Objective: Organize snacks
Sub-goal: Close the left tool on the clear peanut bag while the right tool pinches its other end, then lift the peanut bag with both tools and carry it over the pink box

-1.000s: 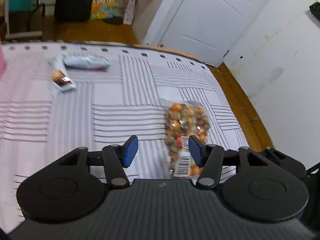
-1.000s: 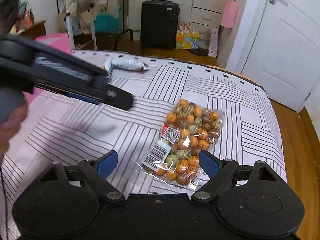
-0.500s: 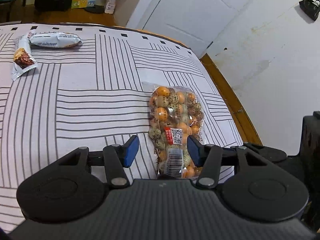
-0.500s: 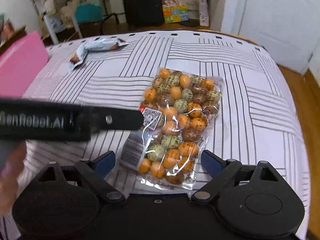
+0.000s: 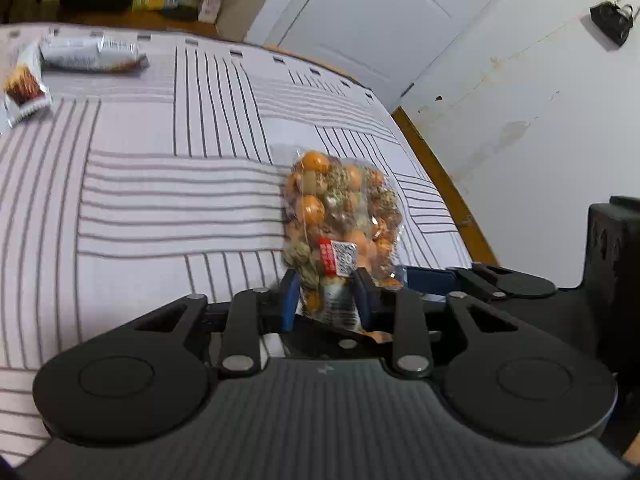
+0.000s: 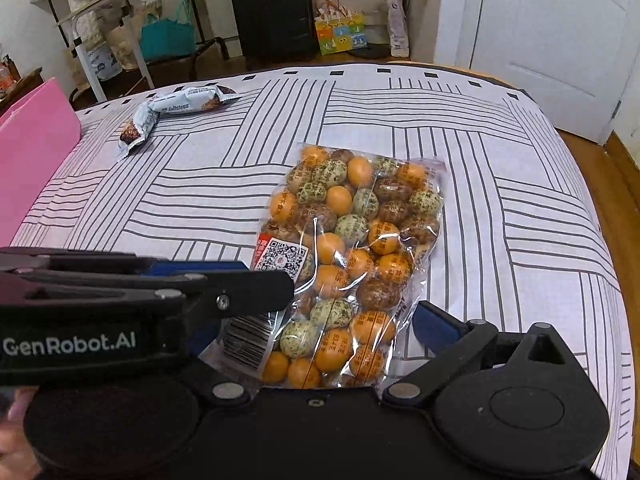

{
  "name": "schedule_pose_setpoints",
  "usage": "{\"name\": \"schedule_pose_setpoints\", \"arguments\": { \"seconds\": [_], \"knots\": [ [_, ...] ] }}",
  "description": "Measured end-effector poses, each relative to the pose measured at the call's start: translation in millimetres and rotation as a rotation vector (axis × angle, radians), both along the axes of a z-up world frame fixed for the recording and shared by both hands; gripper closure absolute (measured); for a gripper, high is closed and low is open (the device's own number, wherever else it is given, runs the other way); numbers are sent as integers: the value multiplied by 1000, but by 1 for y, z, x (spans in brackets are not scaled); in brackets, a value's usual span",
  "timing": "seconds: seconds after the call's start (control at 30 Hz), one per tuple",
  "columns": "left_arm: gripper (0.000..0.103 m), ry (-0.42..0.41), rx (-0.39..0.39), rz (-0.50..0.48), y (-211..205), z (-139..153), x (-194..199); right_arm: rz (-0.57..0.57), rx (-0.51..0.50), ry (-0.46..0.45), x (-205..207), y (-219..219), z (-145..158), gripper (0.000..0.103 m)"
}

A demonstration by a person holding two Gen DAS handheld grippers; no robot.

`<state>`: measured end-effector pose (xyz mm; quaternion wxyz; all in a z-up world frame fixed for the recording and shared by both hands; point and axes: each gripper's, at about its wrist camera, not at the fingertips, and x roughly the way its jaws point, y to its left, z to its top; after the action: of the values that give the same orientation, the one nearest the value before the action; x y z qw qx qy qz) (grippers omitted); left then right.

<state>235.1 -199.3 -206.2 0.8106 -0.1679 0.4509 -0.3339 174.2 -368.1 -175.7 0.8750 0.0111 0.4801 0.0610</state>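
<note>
A clear bag of orange, green and brown wrapped candies [image 6: 352,248] lies on the striped cloth [image 6: 520,200]. My left gripper [image 5: 328,300] is shut on the bag [image 5: 340,208] at its label end, blue pads pressed on both sides. In the right wrist view the left gripper [image 6: 240,292] comes in from the left. My right gripper [image 6: 320,332] straddles the bag's near end and its jaws are opening; its right pad [image 6: 436,324] stands beside the plastic edge without pressing, and its left finger is hidden behind the left gripper.
Two wrapped snack bars [image 6: 192,98] [image 6: 134,132] lie at the cloth's far left. A pink box [image 6: 36,160] stands at the left edge. Beyond are a black suitcase [image 6: 276,12], a rack and a white door [image 6: 540,40]. The cloth ends close on the right [image 5: 432,168].
My left gripper's jaws closed onto the bag's label end. Both grippers sank closer to the bag, and the right jaws spread wider around it.
</note>
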Motion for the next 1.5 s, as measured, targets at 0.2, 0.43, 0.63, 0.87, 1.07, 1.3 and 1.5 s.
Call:
{"name": "schedule_pose_setpoints", "arguments": {
  "seconds": [0.2, 0.43, 0.63, 0.87, 1.07, 1.3, 1.5],
  "knots": [
    [76, 44, -32, -5, 2, 4, 0, -4, -22, -8, -1, 4, -1, 0],
    [72, 48, -17, 33, 3, -3, 1, 24, -73, -42, -2, 9, -5, 0],
    [68, -15, -9, 1, 2, -3, -6, 22, -82, -50, -3, 12, -3, 1],
    [67, 23, -21, -32, 6, 7, -10, 58, -95, -34, -8, 22, 0, 4],
    [62, 61, 14, -24, 3, 18, -17, 95, -141, -36, -17, 32, 3, 7],
    [62, 90, 34, -24, 3, 24, -20, 119, -125, -26, -26, 33, 9, 11],
    [62, 102, 46, -15, 9, 39, -25, 104, -99, -14, -34, 38, 25, 13]
  ]
}}
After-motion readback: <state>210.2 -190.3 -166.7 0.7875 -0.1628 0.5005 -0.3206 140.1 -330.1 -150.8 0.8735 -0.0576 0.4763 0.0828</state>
